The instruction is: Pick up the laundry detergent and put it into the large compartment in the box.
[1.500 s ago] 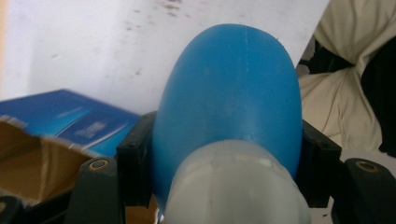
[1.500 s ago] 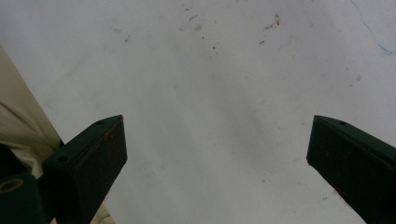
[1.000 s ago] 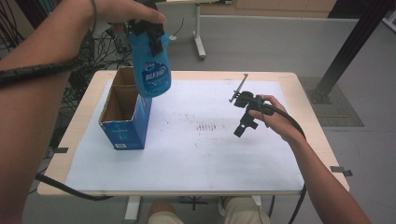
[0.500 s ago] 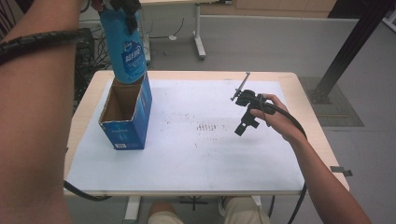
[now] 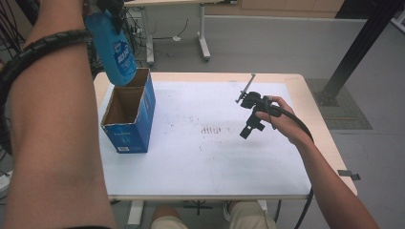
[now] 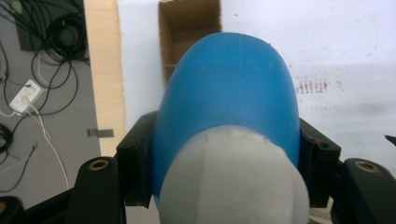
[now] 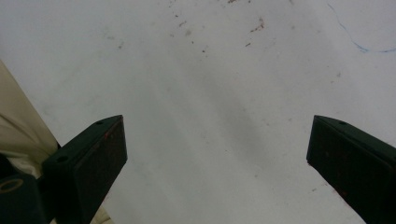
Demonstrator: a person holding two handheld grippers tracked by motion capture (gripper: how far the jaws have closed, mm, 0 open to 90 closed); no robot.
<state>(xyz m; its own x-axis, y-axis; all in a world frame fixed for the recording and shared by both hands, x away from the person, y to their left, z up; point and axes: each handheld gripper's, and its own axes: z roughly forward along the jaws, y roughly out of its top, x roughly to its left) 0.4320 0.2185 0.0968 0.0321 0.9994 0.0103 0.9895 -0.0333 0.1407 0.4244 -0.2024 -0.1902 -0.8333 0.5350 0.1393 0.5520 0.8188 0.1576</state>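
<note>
White counter [image 5: 200, 157]: left gripper [image 5: 111, 5], clamping the bottle [image 5: 114, 50], has carried it from above the box [image 5: 128, 117] leftward; right gripper [image 5: 251, 125] idles wide.

Blue bottle [image 5: 116, 50] in left claw [image 5: 111, 9], carried from right of box [image 5: 128, 112] to above it

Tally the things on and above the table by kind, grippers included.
Blue bottle: 1
Open blue cardboard box: 1
Grippers: 2, the left gripper clamped on the bottle, the right gripper with jaws apart over the white table
Total: 4
</note>
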